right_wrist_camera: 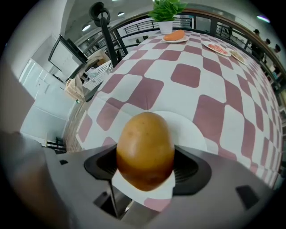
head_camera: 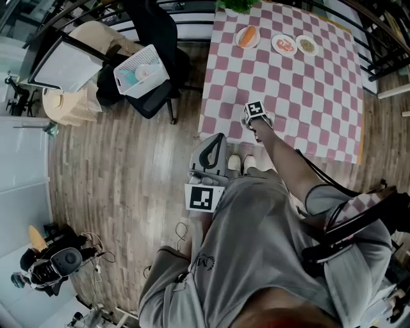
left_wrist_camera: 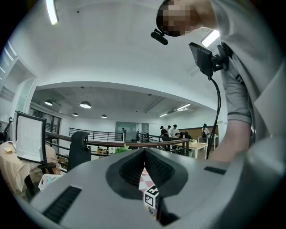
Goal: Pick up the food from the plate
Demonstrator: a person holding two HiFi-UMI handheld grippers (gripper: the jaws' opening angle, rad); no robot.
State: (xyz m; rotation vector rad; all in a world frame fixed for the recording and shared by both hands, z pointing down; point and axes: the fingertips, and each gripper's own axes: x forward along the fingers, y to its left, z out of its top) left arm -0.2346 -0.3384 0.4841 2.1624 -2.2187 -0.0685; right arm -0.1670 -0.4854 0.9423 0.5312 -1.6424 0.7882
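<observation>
A brown potato (right_wrist_camera: 145,150) sits between the jaws of my right gripper (right_wrist_camera: 145,164), which is shut on it just over a white plate (right_wrist_camera: 190,132). In the head view the right gripper (head_camera: 255,119) is at the near edge of the checkered table (head_camera: 307,102) and hides the potato and most of the plate. My left gripper (head_camera: 214,146) is held off the table by my waist. Its jaws are together with nothing between them, and in its own view the left gripper (left_wrist_camera: 144,154) points out into the room.
At the table's far end stand a plate with a carrot (head_camera: 247,36), a plate with red slices (head_camera: 284,44), a third plate (head_camera: 307,45) and a potted plant (right_wrist_camera: 166,9). An office chair holding a white basket (head_camera: 141,70) is to the left. Camera gear (head_camera: 54,262) lies on the floor.
</observation>
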